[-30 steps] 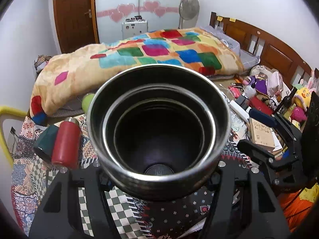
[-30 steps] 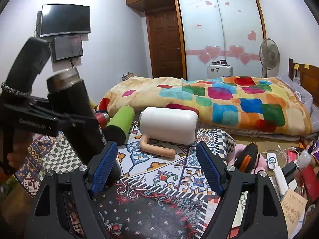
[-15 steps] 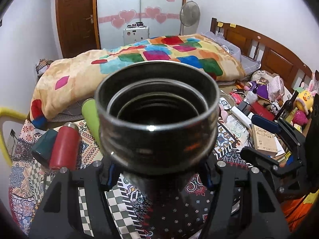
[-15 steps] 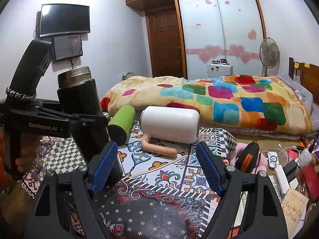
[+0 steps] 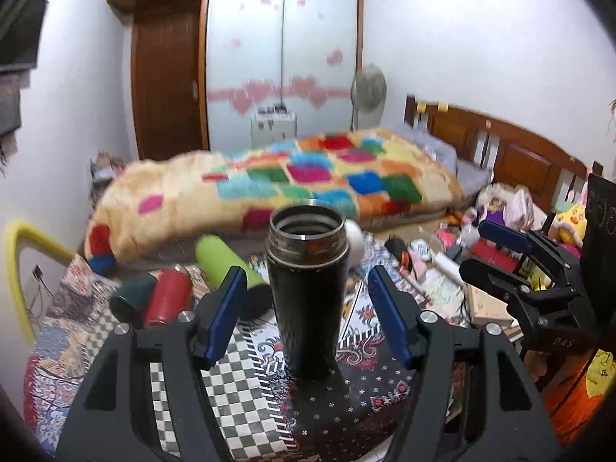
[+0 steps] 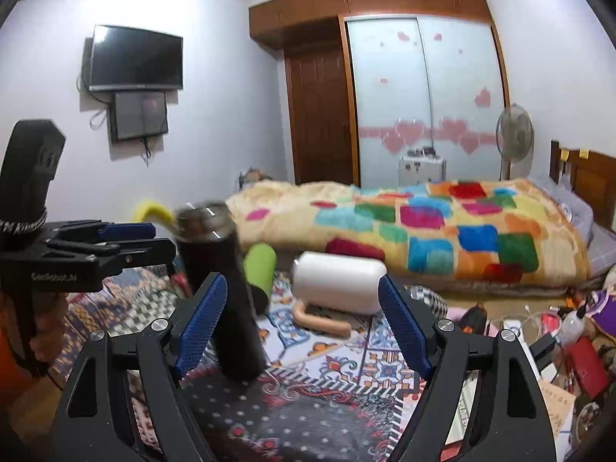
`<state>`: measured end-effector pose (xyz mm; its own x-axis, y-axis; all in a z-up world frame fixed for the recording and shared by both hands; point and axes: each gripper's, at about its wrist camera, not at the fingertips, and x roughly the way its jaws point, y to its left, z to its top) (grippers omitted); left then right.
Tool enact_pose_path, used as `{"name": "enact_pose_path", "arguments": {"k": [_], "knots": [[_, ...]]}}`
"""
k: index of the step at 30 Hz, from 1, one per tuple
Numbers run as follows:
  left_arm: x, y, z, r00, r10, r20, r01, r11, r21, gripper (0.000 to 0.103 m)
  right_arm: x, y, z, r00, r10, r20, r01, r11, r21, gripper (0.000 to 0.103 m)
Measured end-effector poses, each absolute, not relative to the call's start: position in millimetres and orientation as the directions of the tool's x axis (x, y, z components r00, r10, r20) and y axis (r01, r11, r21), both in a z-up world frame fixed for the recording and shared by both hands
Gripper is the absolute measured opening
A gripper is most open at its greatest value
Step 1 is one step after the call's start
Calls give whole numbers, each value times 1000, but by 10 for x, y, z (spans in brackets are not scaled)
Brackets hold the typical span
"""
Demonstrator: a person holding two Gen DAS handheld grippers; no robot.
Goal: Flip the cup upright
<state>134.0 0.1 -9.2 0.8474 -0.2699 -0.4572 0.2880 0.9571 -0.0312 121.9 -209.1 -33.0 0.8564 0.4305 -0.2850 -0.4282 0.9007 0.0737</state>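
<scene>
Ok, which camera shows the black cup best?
Left wrist: the black cup stands centred, sharp, open mouth up, between the open left gripper. Right wrist shows it off-side, blurred, partly hidden by a finger.

One black cup [image 5: 306,288] stands upright at the centre of the left wrist frame, mouth open to the top. Four more drinking vessels lie on their sides around it: one lime-green bottle [image 5: 227,265] just left of centre, one red bottle [image 5: 169,296] and one dark teal cup [image 5: 133,298] at middle left, and one white bottle [image 6: 338,287] with a tan handle at the centre of the right wrist frame. Two hand-held grippers: the left hand-held gripper [image 5: 306,315] at lower centre and the right hand-held gripper [image 6: 302,321] at lower centre of its own view. One patchwork blanket [image 6: 423,227], one standing fan [image 6: 514,134], one wall television [image 6: 134,57].
</scene>
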Motion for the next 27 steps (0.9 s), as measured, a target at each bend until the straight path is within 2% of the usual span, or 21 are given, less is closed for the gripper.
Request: {"name": "enact_pose_path", "arguments": {"k": [10, 14, 17, 19, 21, 27], "knots": [[509, 97, 211, 958, -178, -223, 181, 984, -9, 71, 567, -1964, 69, 900, 415, -134, -411, 910, 59, 84], [314, 137, 231, 978, -132, -160, 130, 991, -23, 78, 397, -1961, 123, 906, 410, -107, -404, 912, 75, 86], [176, 151, 217, 986, -104, -130, 103, 995, -20, 83, 292, -1928, 132, 915, 393, -92, -388, 919, 69, 91], [98, 168, 201, 988, -100, -118, 98, 995, -22, 86, 210, -1899, 115, 920, 384, -82, -380, 923, 64, 103], [18, 163, 187, 990, -93, -107, 91, 996, -25, 95, 149, -1886, 103, 925, 373, -74, -369, 927, 63, 103], [-170, 162, 160, 994, -70, -81, 68, 997, -25, 103, 46, -1873, 71, 934, 348, -81, -343, 937, 61, 103]]}}
